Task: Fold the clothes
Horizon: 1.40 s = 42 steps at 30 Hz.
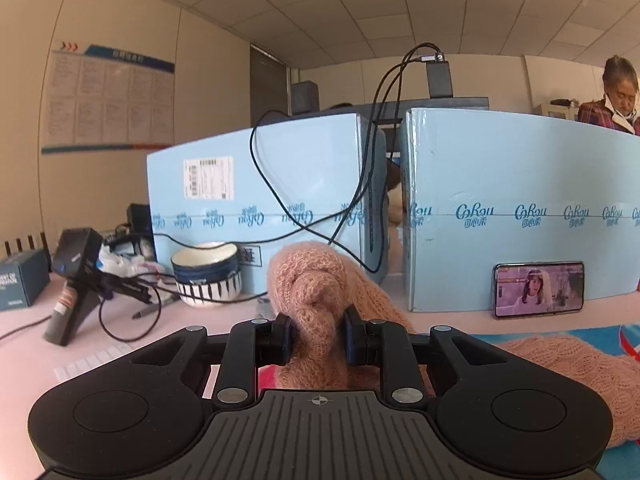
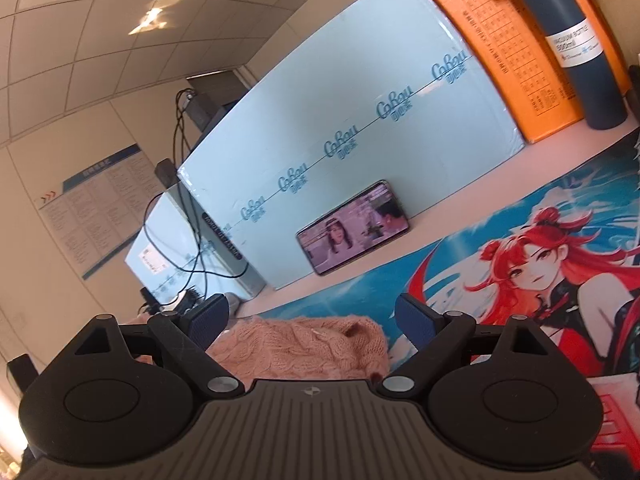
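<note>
Pink knit sweater point(image 1: 320, 304) bunched, pinched in left claw point(image 1: 318, 338); right claw point(image 2: 312, 318) spread above it, bulk hidden.

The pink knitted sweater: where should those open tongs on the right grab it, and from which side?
Probably the near folded edge of the pink cable-knit sweater, coming from directly above. It lies bunched on the anime-print mat between the right tongs, whose jaws are spread wide. The left tongs already pinch a raised fold.
</note>
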Tool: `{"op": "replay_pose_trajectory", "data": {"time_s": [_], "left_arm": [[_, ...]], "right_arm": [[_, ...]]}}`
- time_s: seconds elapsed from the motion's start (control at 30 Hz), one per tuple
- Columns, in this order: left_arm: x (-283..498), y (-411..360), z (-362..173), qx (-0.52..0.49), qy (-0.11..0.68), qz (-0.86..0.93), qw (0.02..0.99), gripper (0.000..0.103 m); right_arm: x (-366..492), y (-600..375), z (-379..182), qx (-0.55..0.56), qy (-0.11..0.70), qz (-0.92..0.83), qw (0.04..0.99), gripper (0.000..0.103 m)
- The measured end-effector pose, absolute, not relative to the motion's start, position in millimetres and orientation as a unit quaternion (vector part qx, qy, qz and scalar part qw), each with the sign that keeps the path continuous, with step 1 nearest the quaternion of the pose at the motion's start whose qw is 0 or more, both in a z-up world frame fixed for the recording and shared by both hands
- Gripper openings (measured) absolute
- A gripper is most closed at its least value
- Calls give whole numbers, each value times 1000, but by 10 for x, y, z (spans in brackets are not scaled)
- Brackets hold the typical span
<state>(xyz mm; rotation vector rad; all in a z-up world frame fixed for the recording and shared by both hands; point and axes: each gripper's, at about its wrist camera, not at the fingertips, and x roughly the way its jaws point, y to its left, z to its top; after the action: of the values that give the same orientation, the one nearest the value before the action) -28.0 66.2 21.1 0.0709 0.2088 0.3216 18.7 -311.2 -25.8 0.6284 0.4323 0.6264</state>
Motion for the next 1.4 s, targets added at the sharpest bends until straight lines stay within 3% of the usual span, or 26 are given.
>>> {"op": "replay_pose_trajectory", "data": {"time_s": [0.3,0.5,0.6,0.67,0.77,0.97,1.1,1.2,1.4], "left_arm": [[-418,-569,126,201,40,16,979,26],[-497,-986,-78,243,74,-107,961,27],[-492,-1010,-152,248,108,-158,950,36],[-500,-949,-144,236,116,-191,946,57],[-550,-814,-77,204,109,-232,945,77],[-646,-343,12,144,90,-240,956,79],[-600,53,-5,106,97,-188,971,85],[-521,223,-20,89,98,-149,980,85],[-251,385,91,22,96,-118,988,86]], "right_arm": [[203,-2937,-362,378,262,368,808,90],[227,-3074,-432,423,264,383,777,90],[237,-3070,-436,427,270,387,771,91],[231,-3027,-411,416,272,390,775,91],[233,-2936,-366,400,276,387,784,91],[264,-2739,-384,382,307,370,789,89],[224,-2575,-326,326,316,354,818,64],[218,-2423,-245,281,318,349,835,24],[422,-2330,129,302,281,334,847,17]]}}
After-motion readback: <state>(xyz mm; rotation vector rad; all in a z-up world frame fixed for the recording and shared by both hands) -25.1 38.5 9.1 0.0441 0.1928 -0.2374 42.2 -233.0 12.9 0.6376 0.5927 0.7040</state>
